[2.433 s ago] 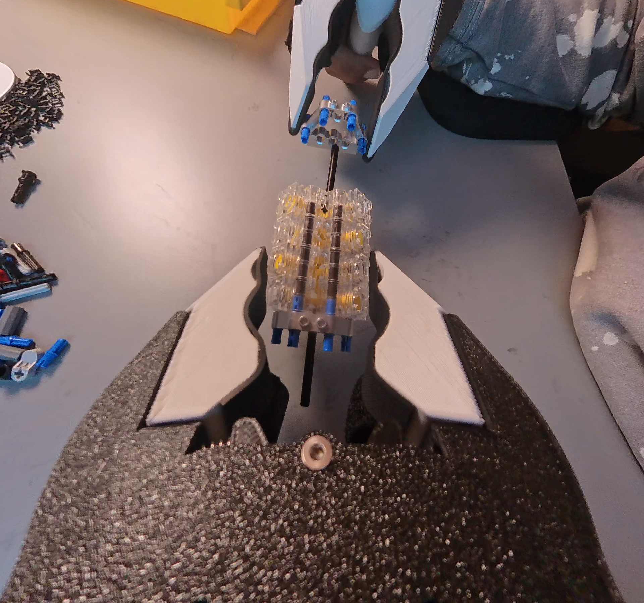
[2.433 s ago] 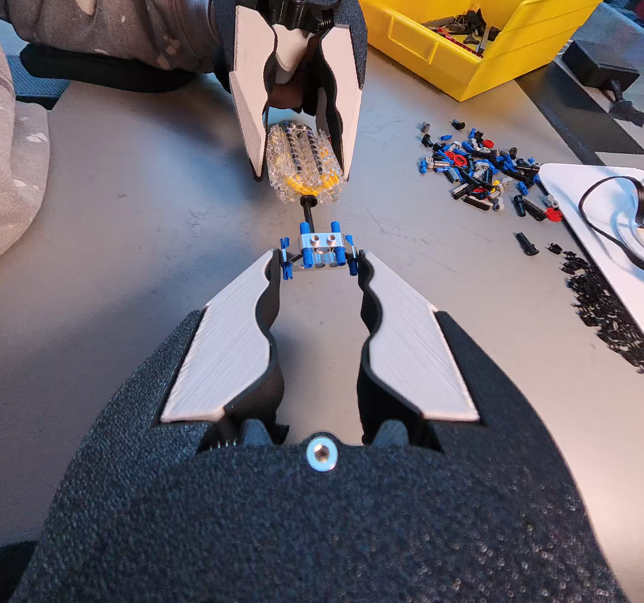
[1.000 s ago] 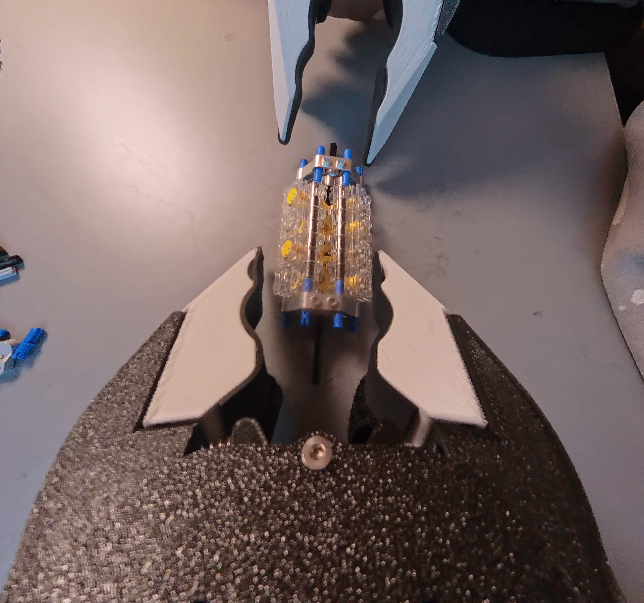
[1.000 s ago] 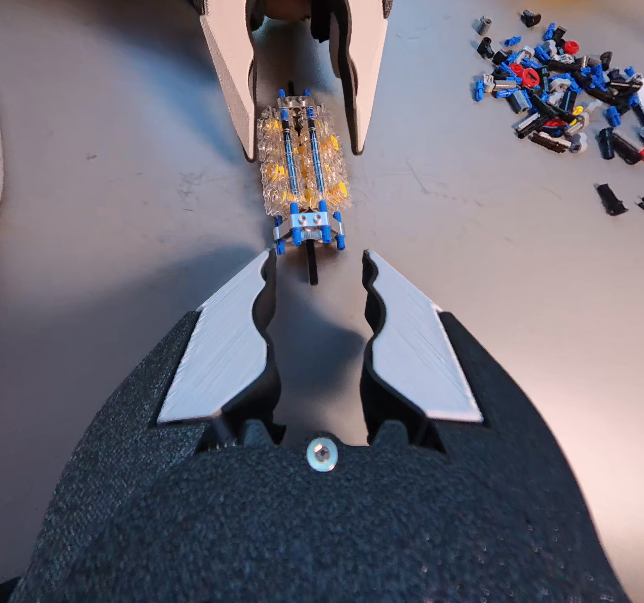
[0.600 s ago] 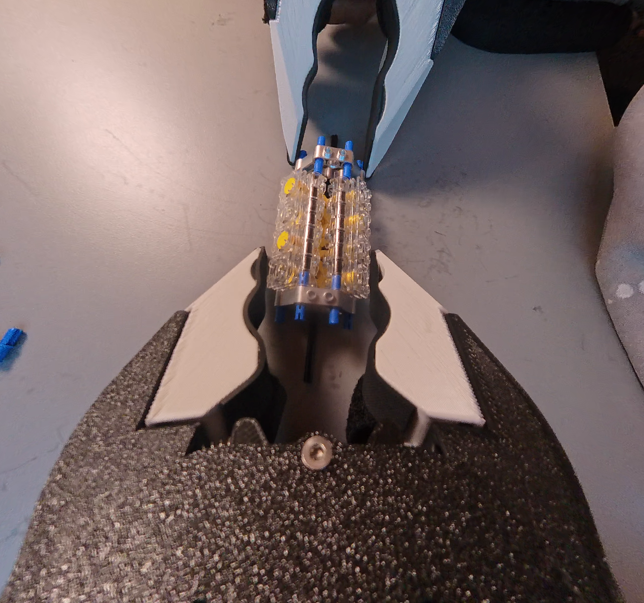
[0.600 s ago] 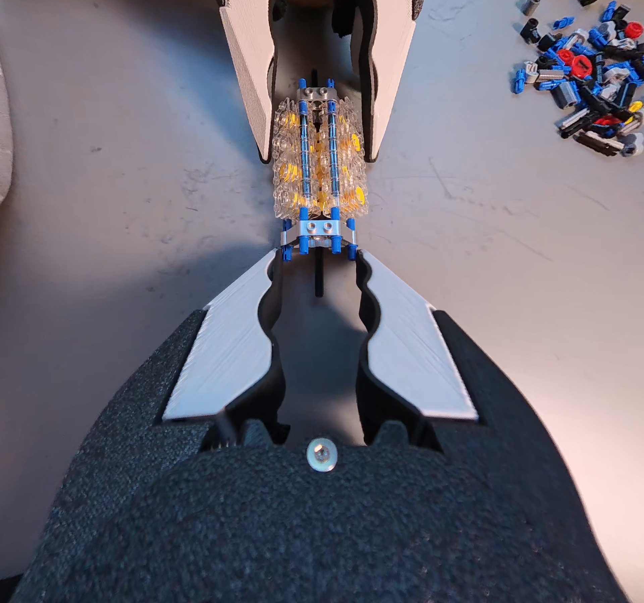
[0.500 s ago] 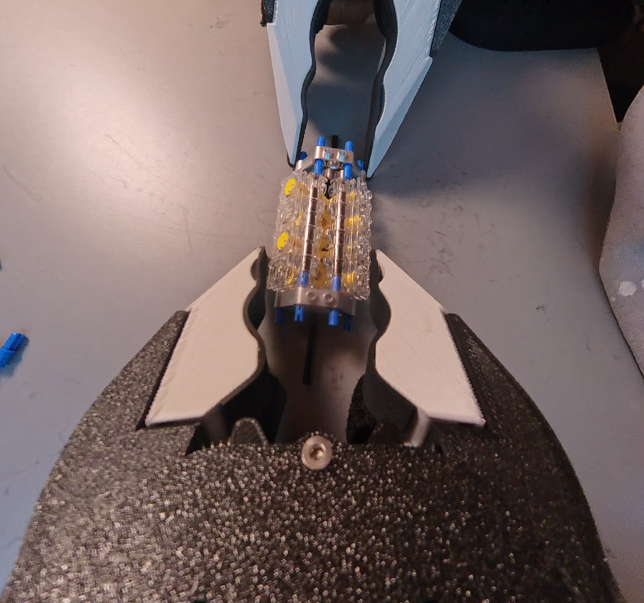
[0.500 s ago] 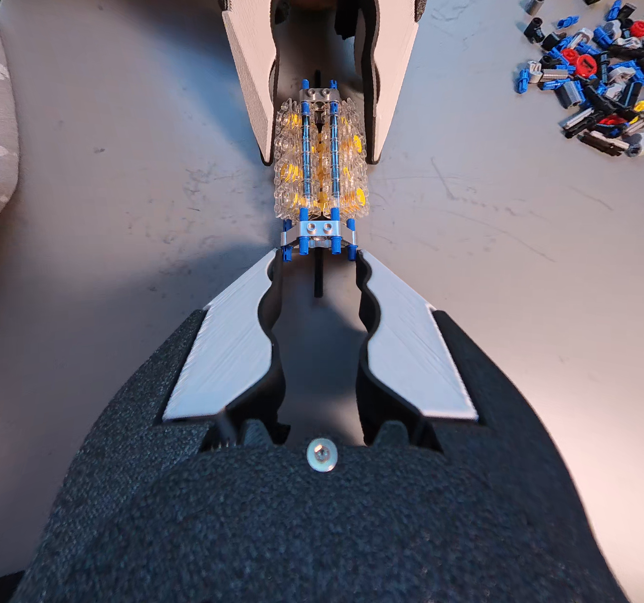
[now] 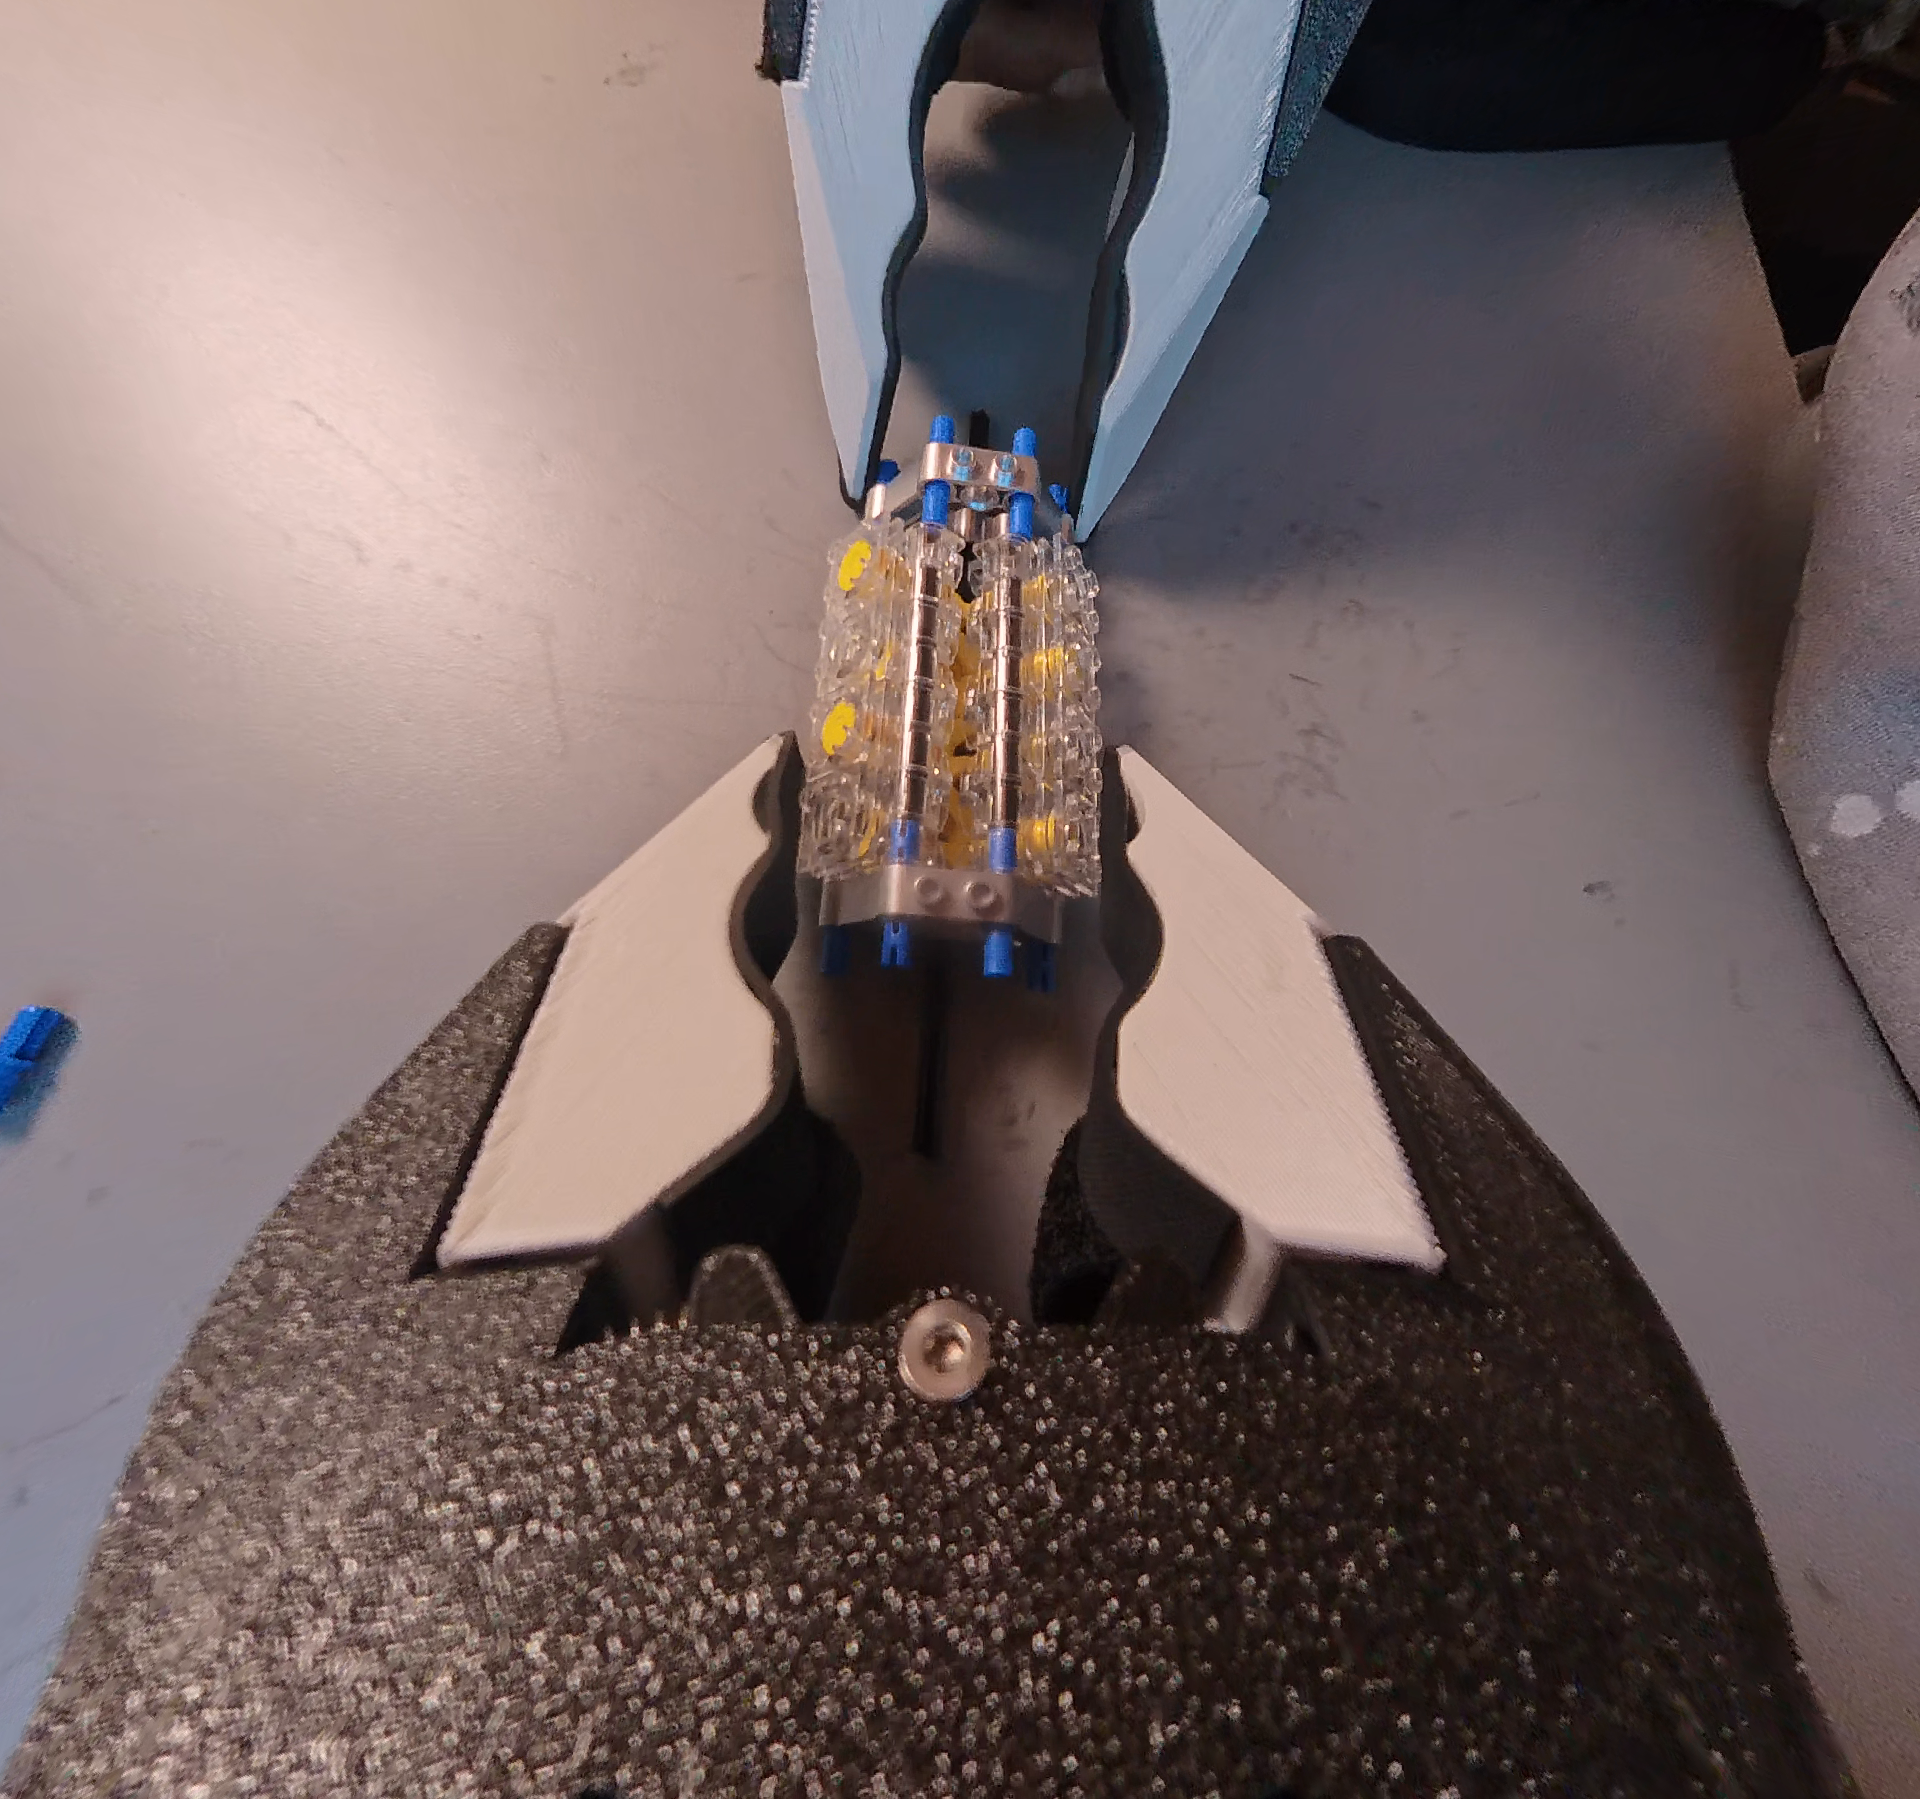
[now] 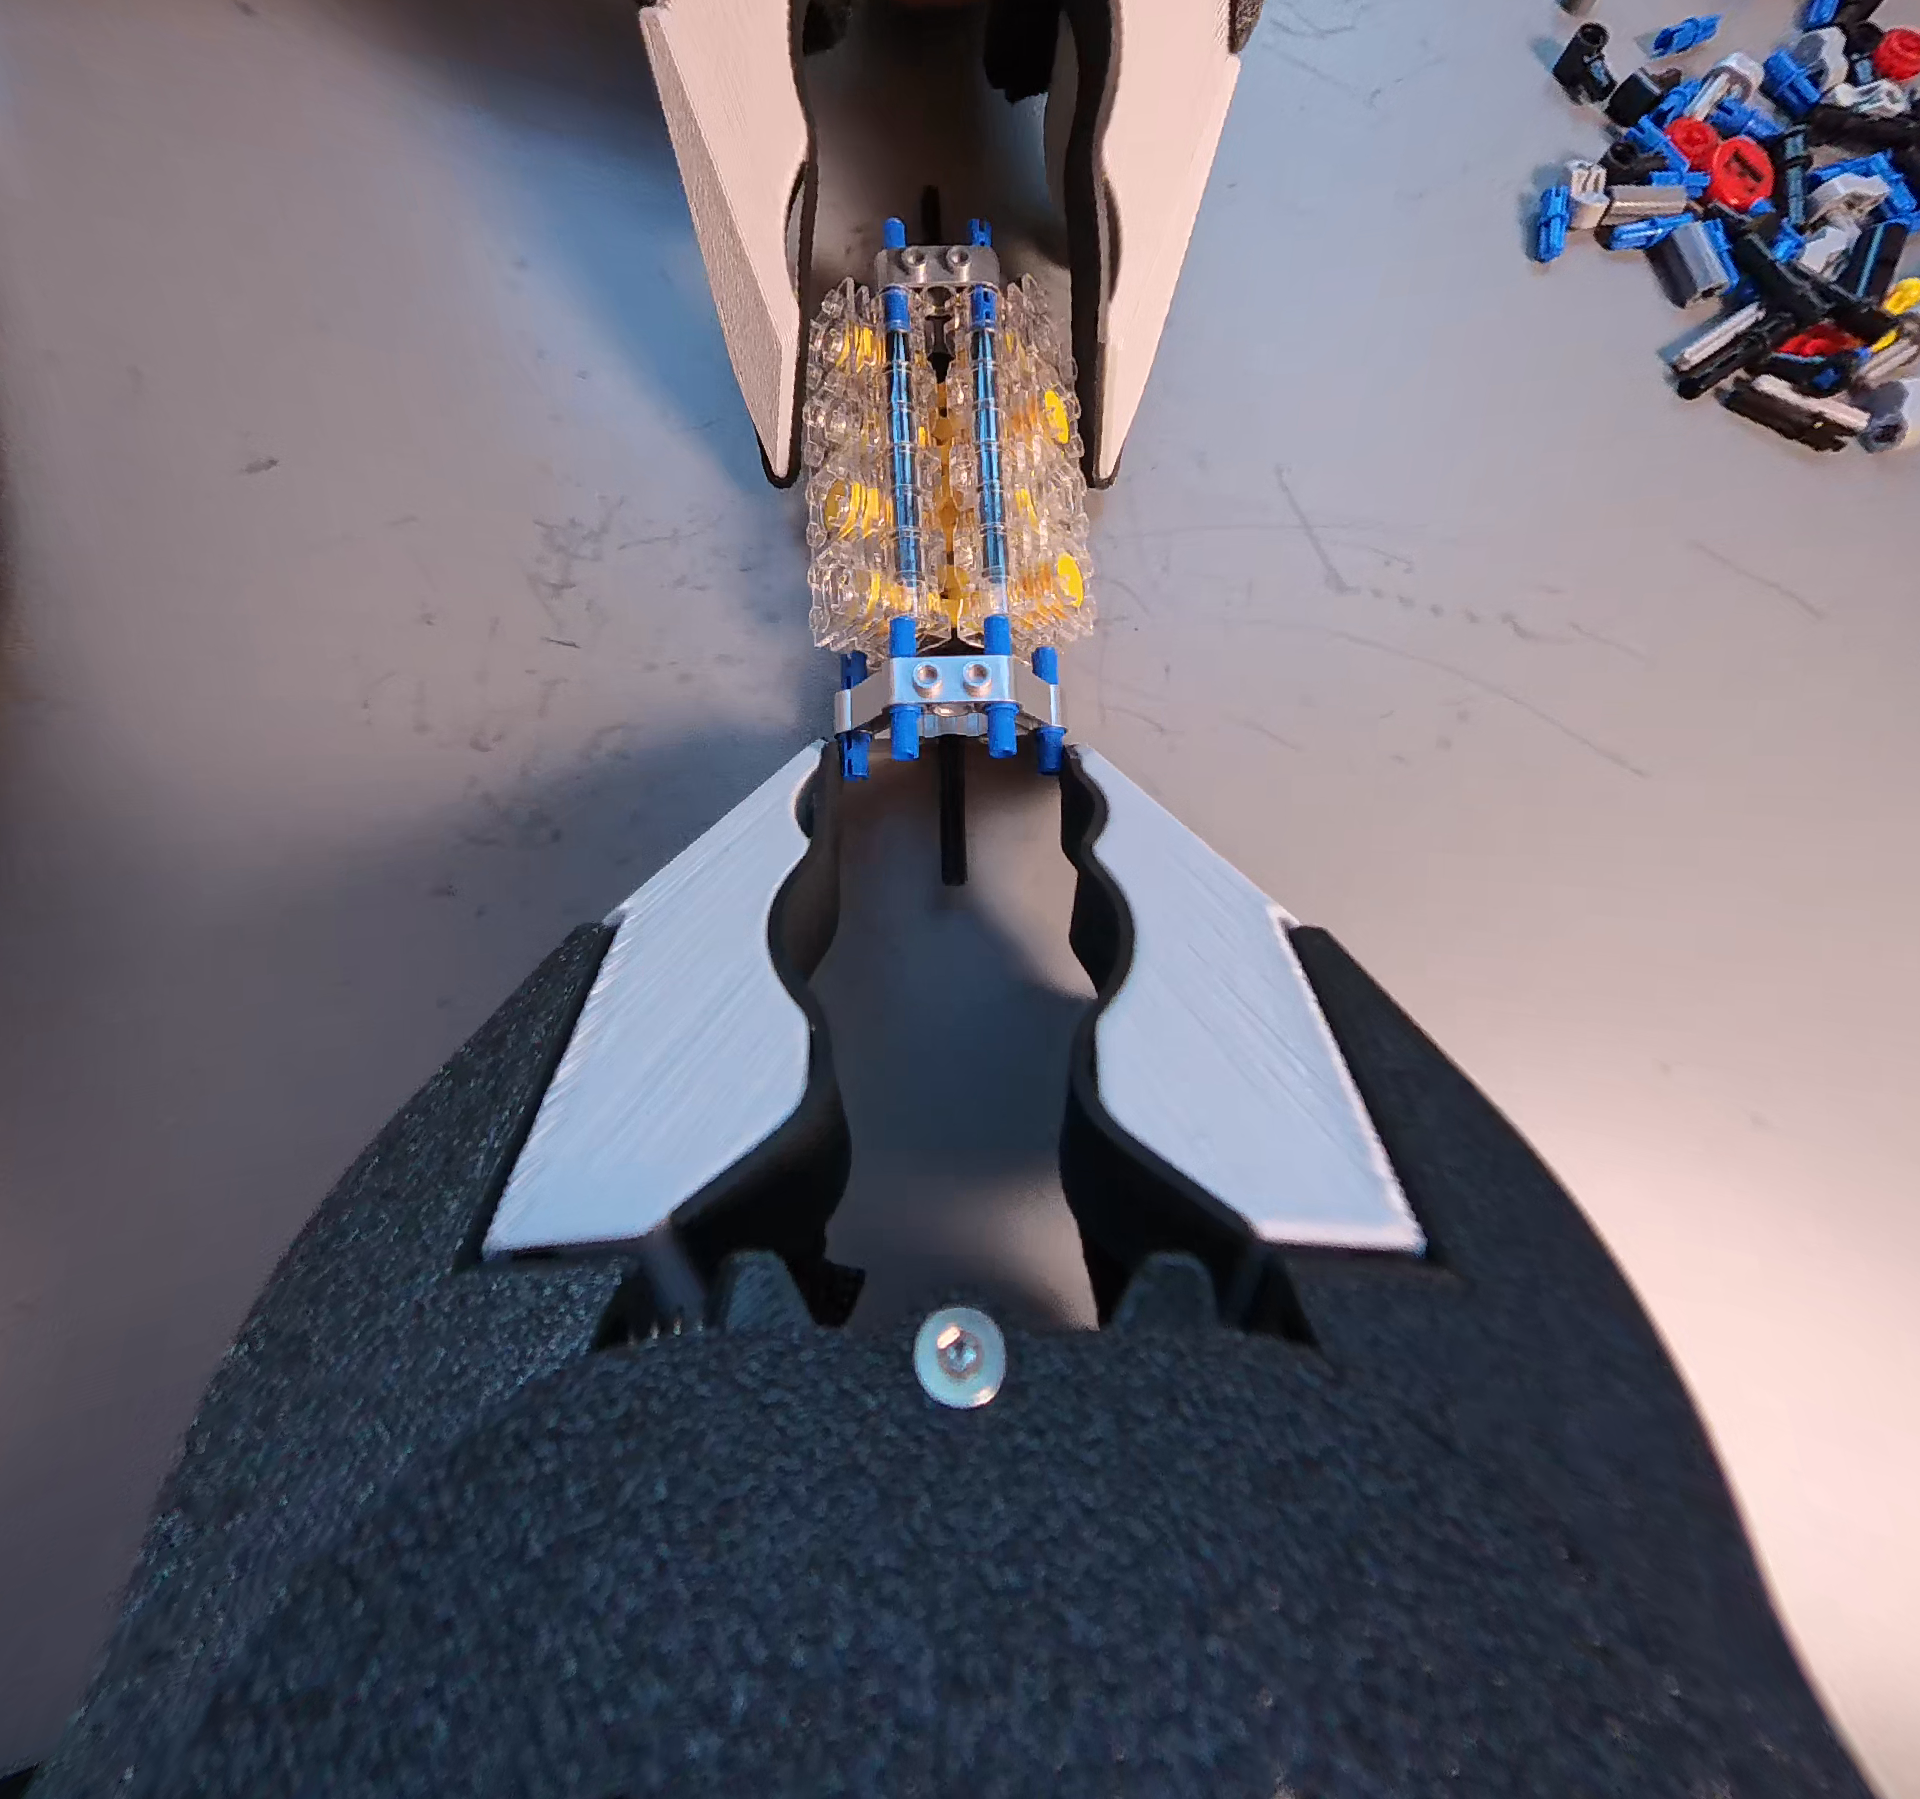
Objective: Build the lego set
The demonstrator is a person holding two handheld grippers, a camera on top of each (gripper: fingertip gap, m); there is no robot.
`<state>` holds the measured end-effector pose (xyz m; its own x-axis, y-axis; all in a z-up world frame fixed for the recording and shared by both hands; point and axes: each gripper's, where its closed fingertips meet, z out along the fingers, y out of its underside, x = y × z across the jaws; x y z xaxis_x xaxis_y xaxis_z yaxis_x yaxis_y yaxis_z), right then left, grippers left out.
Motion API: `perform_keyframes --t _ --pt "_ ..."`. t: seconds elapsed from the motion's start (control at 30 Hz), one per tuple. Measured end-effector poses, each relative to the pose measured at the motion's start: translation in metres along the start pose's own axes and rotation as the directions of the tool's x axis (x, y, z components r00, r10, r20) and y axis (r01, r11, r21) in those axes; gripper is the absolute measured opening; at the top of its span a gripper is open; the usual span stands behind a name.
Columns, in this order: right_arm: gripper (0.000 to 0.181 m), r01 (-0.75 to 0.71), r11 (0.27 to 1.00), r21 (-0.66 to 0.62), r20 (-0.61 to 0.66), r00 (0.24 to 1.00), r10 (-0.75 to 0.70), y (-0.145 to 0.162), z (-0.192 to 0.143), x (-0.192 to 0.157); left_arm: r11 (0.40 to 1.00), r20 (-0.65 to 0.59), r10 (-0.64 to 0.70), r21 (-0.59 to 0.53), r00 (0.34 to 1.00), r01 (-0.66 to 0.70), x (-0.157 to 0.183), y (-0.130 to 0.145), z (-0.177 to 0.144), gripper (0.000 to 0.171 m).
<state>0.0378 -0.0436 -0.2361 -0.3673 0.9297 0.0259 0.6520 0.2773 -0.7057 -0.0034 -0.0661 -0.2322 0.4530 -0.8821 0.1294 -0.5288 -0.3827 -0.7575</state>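
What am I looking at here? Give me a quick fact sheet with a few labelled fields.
Setting: grey table, scuffed
Main item: clear-and-yellow toy drum with grey end plates, blue pins and a black axle through it
Left gripper: closed on the drum's sides, at the end nearer its camera
Right gripper: fingertips touching the pins of the far end plate; grip unclear
Elsewhere: pile of small blue, black, red and grey parts on the table; a lone blue pin; grey cloth
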Motion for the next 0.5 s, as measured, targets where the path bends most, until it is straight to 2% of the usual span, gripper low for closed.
perform_keyframes --t 0.23,0.5 --pt "0.039 0.019 1.0 -0.018 -0.031 0.999 -0.019 -0.0013 0.0006 -0.0005 0.998 -0.062 -0.057 -0.003 0.996 0.056 0.0008 -0.0003 -0.0014 0.056" --pt "0.039 -0.094 0.995 -0.043 -0.05 0.995 0.092 -0.0017 0.0019 -0.0012 1.0 -0.056 -0.031 -0.002 0.998 0.031 0.0009 0.001 -0.0014 0.056"
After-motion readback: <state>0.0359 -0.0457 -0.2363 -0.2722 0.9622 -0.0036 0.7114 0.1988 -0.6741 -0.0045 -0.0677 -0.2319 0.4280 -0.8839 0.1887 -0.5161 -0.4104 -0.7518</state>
